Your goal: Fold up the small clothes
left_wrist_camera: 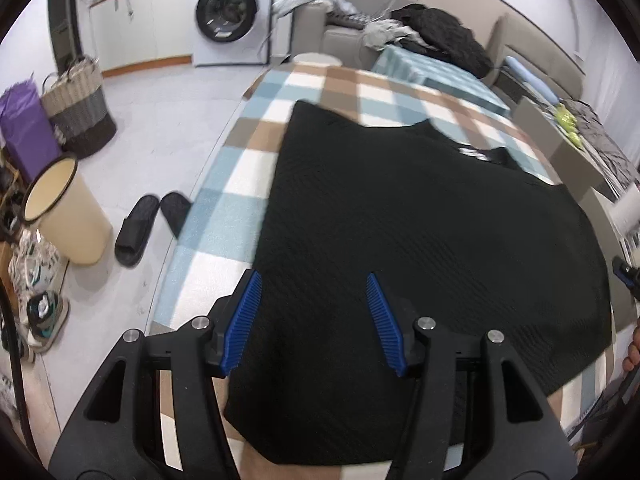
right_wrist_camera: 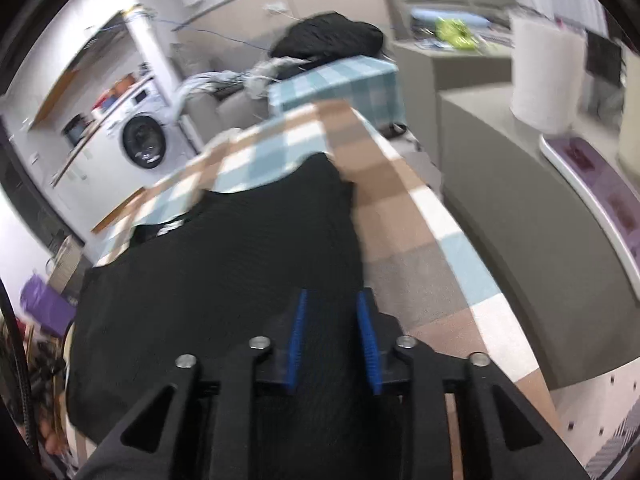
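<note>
Place is a home, prob. a small one-room flat w/ laundry corner and living area together. Front-load washing machine (left_wrist_camera: 228,12) stands under a counter w/ white cabinets (left_wrist_camera: 132,28). Near it on the floor: woven laundry basket (left_wrist_camera: 78,106), beige bin (left_wrist_camera: 66,210), pair of black slippers (left_wrist_camera: 150,226), some sneakers (left_wrist_camera: 44,312). Beige sofa (left_wrist_camera: 532,52) at the back carries a pile of dark clothes (left_wrist_camera: 440,36). Work surface has a checked cloth (left_wrist_camera: 224,184), blue, brown and white, like a household table cover. A big white paper roll (right_wrist_camera: 548,76) is seen in the right wrist view.
</note>
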Action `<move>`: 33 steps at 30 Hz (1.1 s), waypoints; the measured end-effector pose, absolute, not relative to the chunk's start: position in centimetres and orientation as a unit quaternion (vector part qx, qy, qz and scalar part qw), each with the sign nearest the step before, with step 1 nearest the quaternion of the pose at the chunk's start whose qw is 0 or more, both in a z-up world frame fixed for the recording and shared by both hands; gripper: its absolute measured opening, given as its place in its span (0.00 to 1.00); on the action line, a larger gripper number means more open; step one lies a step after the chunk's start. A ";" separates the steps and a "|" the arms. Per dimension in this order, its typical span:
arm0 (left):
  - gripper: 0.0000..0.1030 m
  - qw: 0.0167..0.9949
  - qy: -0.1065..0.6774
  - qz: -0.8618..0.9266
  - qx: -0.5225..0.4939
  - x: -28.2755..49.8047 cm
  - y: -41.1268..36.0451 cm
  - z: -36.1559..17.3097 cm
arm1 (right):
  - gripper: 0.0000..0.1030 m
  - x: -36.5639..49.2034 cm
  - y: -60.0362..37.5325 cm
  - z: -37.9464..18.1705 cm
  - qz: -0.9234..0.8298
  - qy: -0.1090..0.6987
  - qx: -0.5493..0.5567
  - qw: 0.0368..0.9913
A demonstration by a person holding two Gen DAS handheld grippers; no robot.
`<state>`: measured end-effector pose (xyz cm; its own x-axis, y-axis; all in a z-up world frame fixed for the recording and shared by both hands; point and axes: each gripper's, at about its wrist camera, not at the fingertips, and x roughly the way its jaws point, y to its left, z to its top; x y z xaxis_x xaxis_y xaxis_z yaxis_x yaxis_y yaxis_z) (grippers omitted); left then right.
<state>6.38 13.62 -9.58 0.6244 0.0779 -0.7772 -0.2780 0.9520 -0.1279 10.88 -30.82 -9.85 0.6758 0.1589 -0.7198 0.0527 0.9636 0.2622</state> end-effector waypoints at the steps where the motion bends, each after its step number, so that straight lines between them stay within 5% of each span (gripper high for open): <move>1: 0.51 0.896 0.419 0.089 -0.115 6.2 12.8 -9.3 | 0.41 10.2 -29.9 -9.3 0.051 0.401 0.122 0.907; 3: 0.55 0.900 0.416 0.066 -0.110 6.2 11.0 -9.0 | 0.44 9.6 -28.2 -8.8 0.074 0.403 0.101 0.907; 6: 0.57 0.903 0.418 0.025 -0.094 6.7 7.7 -9.2 | 0.62 9.1 -24.8 -9.2 0.115 0.418 0.072 0.898; 13: 0.58 0.892 0.447 -0.032 -0.056 8.6 1.1 -11.2 | 0.74 9.1 -17.0 -12.0 0.175 0.444 -0.001 0.879; 24: 0.71 0.881 0.471 -0.051 0.016 8.3 -2.3 -13.4 | 0.79 8.9 -14.8 -14.8 0.163 0.454 -0.095 0.871; 33: 0.72 0.878 0.471 -0.082 0.012 6.3 -2.5 -12.4 | 0.82 7.4 -18.0 -14.2 0.162 0.455 -0.096 0.870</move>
<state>6.32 -2.46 -12.38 0.5429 -0.1333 -0.8291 0.1563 0.9861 -0.0562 7.45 -17.98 -14.17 0.5327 0.1950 -0.8235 -0.3696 0.9290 -0.0192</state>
